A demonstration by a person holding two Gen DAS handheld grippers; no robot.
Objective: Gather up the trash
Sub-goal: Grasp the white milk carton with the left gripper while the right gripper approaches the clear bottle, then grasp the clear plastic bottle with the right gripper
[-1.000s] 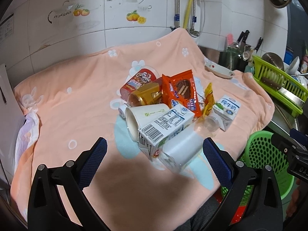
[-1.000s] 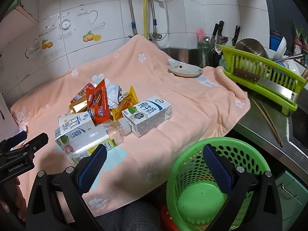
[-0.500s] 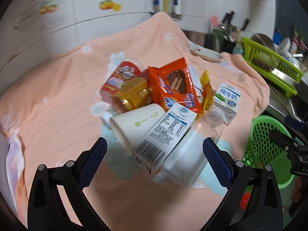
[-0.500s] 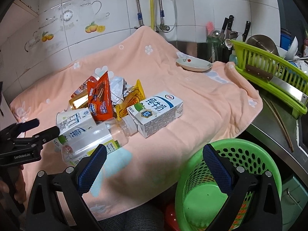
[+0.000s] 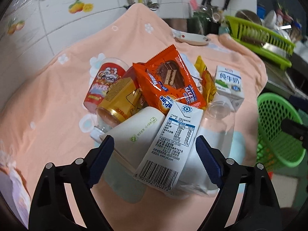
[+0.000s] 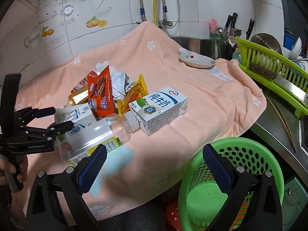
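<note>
- Peach-coloured fleece blanket (image 6: 173,77) is covering the counter and carrying the whole trash pile near its front edge.
- Round green perforated plastic basket (image 6: 250,154) is sitting below the counter edge, under the right gripper (image 6: 154,165), whose jaws are standing wide with nothing between them.
- Left gripper (image 5: 155,150) is straddling the white-and-blue milk carton (image 5: 173,140) and the white paper cup (image 5: 134,129); its jaws have just been closing but are not yet pressing.
- That carton is probably light, empty and crushable, with slick coated sides; pinching its flat faces mid-body looks safest.
- Clear plastic bottle (image 6: 107,132) beside it is likely to roll.
</note>
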